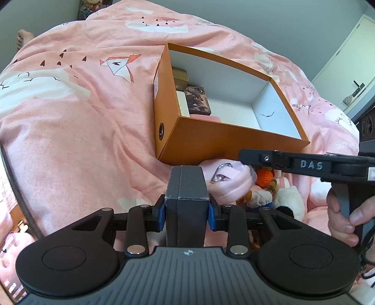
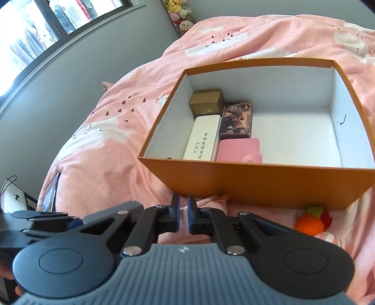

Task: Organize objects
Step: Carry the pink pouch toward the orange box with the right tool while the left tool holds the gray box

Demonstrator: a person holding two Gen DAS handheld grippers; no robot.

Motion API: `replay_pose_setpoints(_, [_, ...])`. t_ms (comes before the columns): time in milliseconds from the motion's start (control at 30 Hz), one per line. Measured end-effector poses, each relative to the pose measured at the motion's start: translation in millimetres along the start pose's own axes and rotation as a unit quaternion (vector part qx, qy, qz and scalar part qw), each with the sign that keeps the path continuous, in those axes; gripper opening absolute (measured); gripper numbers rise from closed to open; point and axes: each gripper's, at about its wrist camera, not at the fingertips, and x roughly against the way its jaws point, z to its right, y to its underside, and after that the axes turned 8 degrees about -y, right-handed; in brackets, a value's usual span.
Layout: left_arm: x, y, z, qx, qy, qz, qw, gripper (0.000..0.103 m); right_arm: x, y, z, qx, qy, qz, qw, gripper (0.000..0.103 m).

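An open orange box point(image 1: 204, 138) point(image 2: 269, 178) with a white inside lies on the pink bedspread. In it are a gold box point(image 2: 207, 102), a white case point(image 2: 202, 140), a dark picture box point(image 2: 238, 120) and a pink case point(image 2: 240, 150), all at its left end. My left gripper point(image 1: 186, 212) is shut on a dark grey box point(image 1: 186, 199), held just short of the orange box. My right gripper point(image 2: 183, 217) is nearly shut with nothing between its fingers, near the box's front wall; it also shows in the left wrist view point(image 1: 304, 163).
Soft toys lie in front of the orange box: an orange knitted toy point(image 2: 309, 224) point(image 1: 264, 177), a pink padded item with a clip point(image 1: 230, 185) and a white plush point(image 1: 289, 199). The pink patterned bedspread point(image 1: 82, 131) spreads all around. Plush toys point(image 2: 179, 14) stand by the far wall.
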Motion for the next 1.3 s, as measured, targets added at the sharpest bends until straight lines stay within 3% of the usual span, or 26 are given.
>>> replay_pose_setpoints(100, [-9, -6, 3, 0.025, 0.006, 0.002, 0.9997, 0.038, -12, 0, 6, -0.002, 0.009, -0.005, 1.0, 0.005])
replay_pose_setpoints(200, [-21, -11, 9, 0.048, 0.05, -0.013, 0.9975, 0.038, -22, 3, 15, -0.031, -0.015, -0.021, 0.999, 0.004])
replay_pose_setpoints(467, [-27, -11, 23, 0.017, 0.027, -0.014, 0.9994, 0.038, 2, 7, 18, -0.005, 0.015, -0.004, 1.0, 0.01])
replay_pose_setpoints(500, [-26, -9, 24, 0.014, 0.024, -0.012, 0.9995, 0.038, 7, 9, 18, 0.004, 0.019, -0.009, 1.0, 0.014])
replay_pose_setpoints(600, [-27, -6, 23, 0.011, 0.021, -0.011, 0.9997, 0.038, 19, 23, 19, 0.017, 0.031, -0.021, 0.999, 0.038])
replay_pose_setpoints(767, [-24, -3, 23, -0.001, 0.011, -0.01, 0.9999, 0.038, 29, 47, 20, 0.028, 0.033, -0.055, 0.998, 0.043])
replay_pose_setpoints(833, [-22, -1, 23, -0.006, 0.005, -0.009, 0.9999, 0.038, 29, 54, 17, 0.044, 0.027, -0.074, 0.996, 0.057])
replay_pose_setpoints(900, [-21, 1, 21, -0.006, 0.002, -0.01, 0.9999, 0.038, 26, 61, 11, 0.078, 0.031, -0.09, 0.992, 0.065])
replay_pose_setpoints(1067, [-20, 6, 20, -0.01, 0.001, -0.015, 0.9998, 0.038, 8, 70, 5, 0.149, 0.053, -0.11, 0.981, 0.077])
replay_pose_setpoints(1300, [-19, 9, 20, -0.012, 0.0, -0.014, 0.9998, 0.038, -3, 73, -2, 0.179, 0.06, -0.106, 0.976, 0.064])
